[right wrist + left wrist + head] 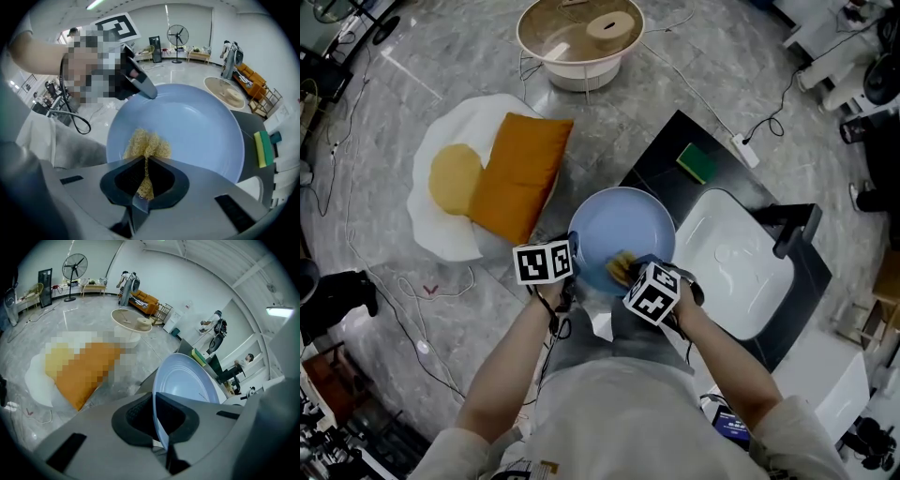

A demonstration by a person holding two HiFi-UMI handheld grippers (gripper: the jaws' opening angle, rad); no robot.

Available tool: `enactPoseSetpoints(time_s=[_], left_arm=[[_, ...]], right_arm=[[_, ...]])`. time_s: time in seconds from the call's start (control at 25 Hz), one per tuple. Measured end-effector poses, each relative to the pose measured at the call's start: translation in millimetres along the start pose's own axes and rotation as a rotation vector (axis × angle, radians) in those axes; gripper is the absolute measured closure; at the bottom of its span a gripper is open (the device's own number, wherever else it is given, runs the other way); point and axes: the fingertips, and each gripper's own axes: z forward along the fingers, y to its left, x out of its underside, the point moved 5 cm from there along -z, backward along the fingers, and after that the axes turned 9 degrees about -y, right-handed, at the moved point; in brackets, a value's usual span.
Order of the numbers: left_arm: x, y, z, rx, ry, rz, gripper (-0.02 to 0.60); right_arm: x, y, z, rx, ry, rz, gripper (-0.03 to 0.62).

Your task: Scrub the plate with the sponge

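Observation:
A light blue plate is held tilted over the black counter. My left gripper is shut on the plate's near left rim; in the left gripper view the rim runs edge-on between the jaws. My right gripper is shut on a yellow fibrous sponge, which rests against the plate's inner face near its lower edge. The left gripper's dark fingers show at the plate's far rim in the right gripper view.
A green and yellow sponge lies on the counter behind the plate. A white sink with a black faucet is to the right. An egg-shaped rug with an orange cushion and a round table stand on the floor.

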Motion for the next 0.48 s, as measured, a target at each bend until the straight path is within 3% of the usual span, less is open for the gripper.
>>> enactPoseSetpoints(time_s=[0.28,0.48], left_arm=[[3.1,-1.4,0.8,0.041,0.009,0.032,0.555],[5.8,-1.4,-0.3,0.053,0.008,0.03,0.555]], right_arm=[[-35.2,0.5,21.3,-0.095,-0.09,-0.015,0.551],[-65.4,-21.3,32.7,-0.073,-0.097,-0.041,0.551]])
